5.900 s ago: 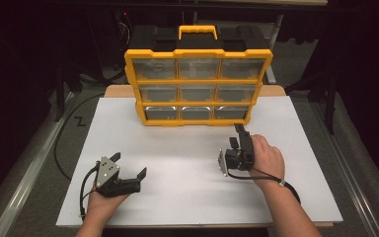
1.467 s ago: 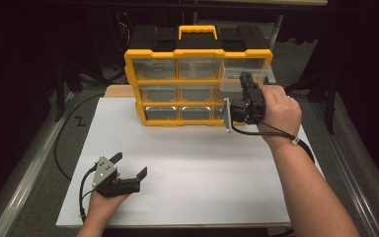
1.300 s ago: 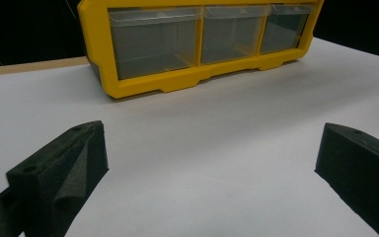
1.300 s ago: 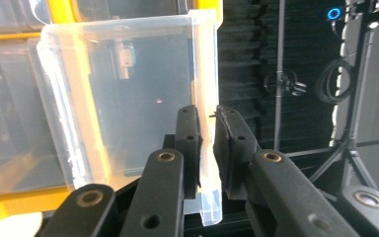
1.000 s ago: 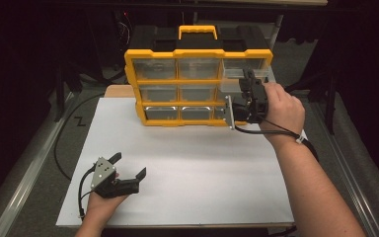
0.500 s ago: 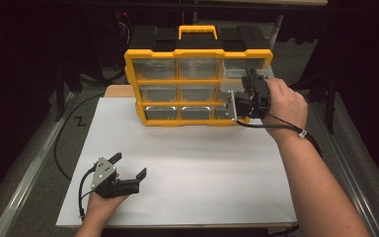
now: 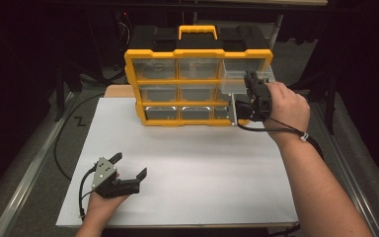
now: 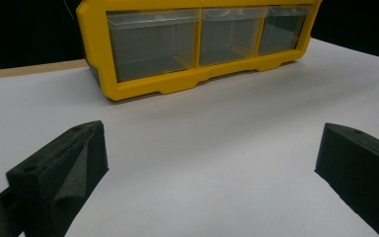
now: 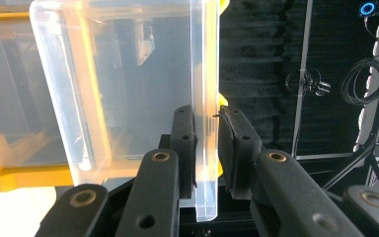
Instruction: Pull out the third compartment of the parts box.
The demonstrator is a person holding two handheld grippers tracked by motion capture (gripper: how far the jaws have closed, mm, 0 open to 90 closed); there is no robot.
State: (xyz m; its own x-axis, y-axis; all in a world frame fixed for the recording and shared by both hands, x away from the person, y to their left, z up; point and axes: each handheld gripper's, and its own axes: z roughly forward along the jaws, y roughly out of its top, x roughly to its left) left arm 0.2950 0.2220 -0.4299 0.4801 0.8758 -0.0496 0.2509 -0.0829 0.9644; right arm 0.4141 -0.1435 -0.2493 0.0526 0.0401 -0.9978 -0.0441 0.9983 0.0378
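Observation:
A yellow organiser [image 7: 197, 53] with clear drawers stands upright at the back of the white board [image 7: 192, 168]. Its top right drawer [image 7: 233, 81] sticks out of the frame. My right gripper [image 7: 249, 91] is shut on that drawer's clear wall [image 9: 128, 74]; its jaws have just been closing, and in the right gripper view the plastic is pinched between the two pads of the right gripper [image 9: 207, 143]. My left gripper [image 7: 130, 165] rests open on the board near the front left corner, nothing between its jaws. In its own view the left gripper [image 8: 212, 158] faces the organiser's bottom row [image 8: 143, 89].
The organiser has a yellow carry handle [image 7: 197, 30] on top and a black back. A black cable [image 7: 64, 148] lies off the board's left edge. Dark stands and cables [image 9: 360, 79] are behind the table at the right.
My right hand has gone from the middle of the board up to the organiser's top right drawer, which now sticks out. The left gripper has stayed where it was.

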